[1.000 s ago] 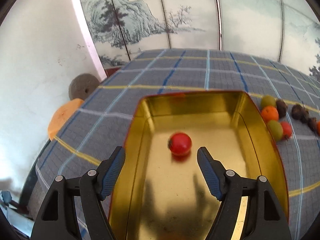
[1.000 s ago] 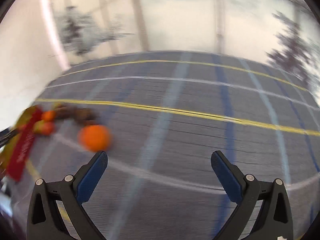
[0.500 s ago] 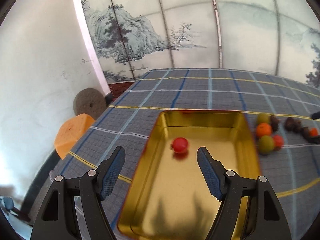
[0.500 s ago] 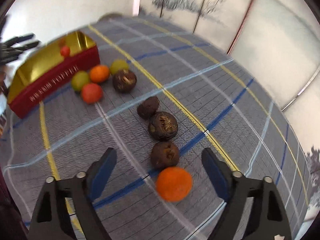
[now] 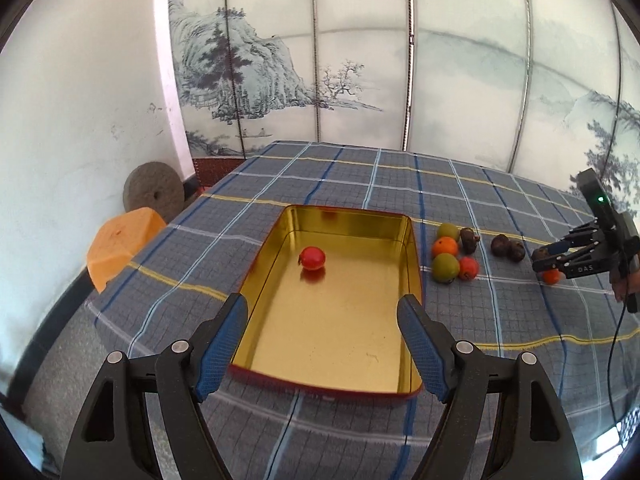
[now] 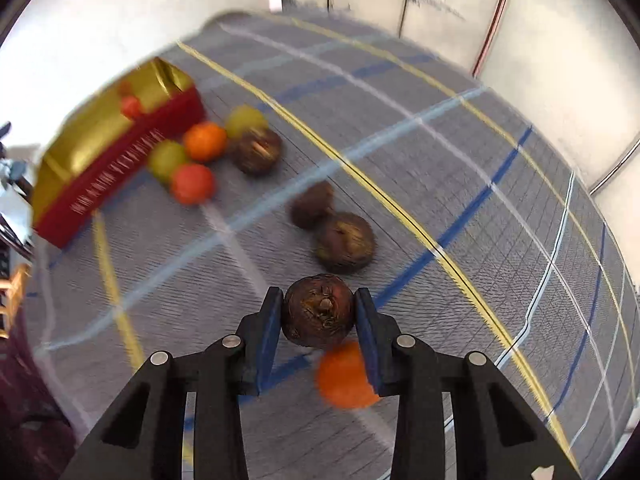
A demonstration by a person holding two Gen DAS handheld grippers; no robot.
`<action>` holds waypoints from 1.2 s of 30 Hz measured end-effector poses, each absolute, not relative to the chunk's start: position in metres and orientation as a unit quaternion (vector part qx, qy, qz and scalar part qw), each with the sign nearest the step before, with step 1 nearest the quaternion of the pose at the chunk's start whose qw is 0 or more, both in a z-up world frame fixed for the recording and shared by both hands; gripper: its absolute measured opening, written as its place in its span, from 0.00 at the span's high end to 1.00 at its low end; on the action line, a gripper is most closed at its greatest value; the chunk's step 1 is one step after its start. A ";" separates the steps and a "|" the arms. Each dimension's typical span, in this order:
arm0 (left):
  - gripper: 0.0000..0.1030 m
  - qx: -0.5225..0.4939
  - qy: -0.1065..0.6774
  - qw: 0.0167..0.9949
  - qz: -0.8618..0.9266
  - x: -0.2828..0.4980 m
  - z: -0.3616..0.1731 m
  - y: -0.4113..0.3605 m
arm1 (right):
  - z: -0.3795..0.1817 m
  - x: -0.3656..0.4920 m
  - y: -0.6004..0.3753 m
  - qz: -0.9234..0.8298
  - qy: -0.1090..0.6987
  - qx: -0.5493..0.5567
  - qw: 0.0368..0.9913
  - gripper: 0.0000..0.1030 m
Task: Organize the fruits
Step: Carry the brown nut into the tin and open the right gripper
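Observation:
A gold tin tray [image 5: 412, 248] with red outer walls [image 6: 120, 172] sits on the checked tablecloth and holds one red fruit [image 5: 312, 258]. My left gripper [image 5: 322, 344] is open and empty above the tray's near end. To the tray's right lie green, orange and red fruits [image 5: 446, 266] and dark brown fruits [image 5: 508, 246]. My right gripper [image 6: 318, 316] is shut on a dark brown fruit [image 6: 318, 316], just above the cloth. An orange fruit [image 6: 344, 376] lies under it. Two other brown fruits [image 6: 344, 240] lie just beyond.
A painted folding screen [image 5: 360, 60] stands behind the table. An orange stool [image 5: 120, 244] and a round stone disc [image 5: 154, 192] are off the table's left edge, by the white wall. The right gripper also shows in the left wrist view [image 5: 560, 258].
My right gripper moved forward and closed on the dark brown fruit it was open above before. My left gripper drew back and up from the tray, staying open.

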State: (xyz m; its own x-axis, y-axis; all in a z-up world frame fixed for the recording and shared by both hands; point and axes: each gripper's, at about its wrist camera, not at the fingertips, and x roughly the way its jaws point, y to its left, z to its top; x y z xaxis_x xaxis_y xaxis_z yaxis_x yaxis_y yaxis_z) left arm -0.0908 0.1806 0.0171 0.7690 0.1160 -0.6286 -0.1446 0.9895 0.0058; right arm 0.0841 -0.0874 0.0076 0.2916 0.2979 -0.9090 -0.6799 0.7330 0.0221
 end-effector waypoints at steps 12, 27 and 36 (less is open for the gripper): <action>0.19 -0.070 0.365 0.925 0.076 -0.110 0.011 0.193 | 0.062 0.053 0.078 0.468 0.426 -0.162 0.757 0.68; 0.05 0.020 0.378 0.919 0.111 -0.118 0.005 0.183 | 0.005 0.087 0.183 0.413 0.477 -0.188 0.753 0.67; 0.03 0.017 0.376 0.920 0.110 -0.120 0.005 0.182 | 0.000 0.103 0.189 0.397 0.487 -0.150 0.763 0.66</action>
State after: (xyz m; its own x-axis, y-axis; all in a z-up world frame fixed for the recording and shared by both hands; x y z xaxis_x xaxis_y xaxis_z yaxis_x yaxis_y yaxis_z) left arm -0.1200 0.1824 0.0049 0.6931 0.2153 -0.6879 -0.1890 0.9753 0.1147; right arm 0.1026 0.1887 0.0003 0.2101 0.4607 -0.8623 -0.7524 0.6394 0.1583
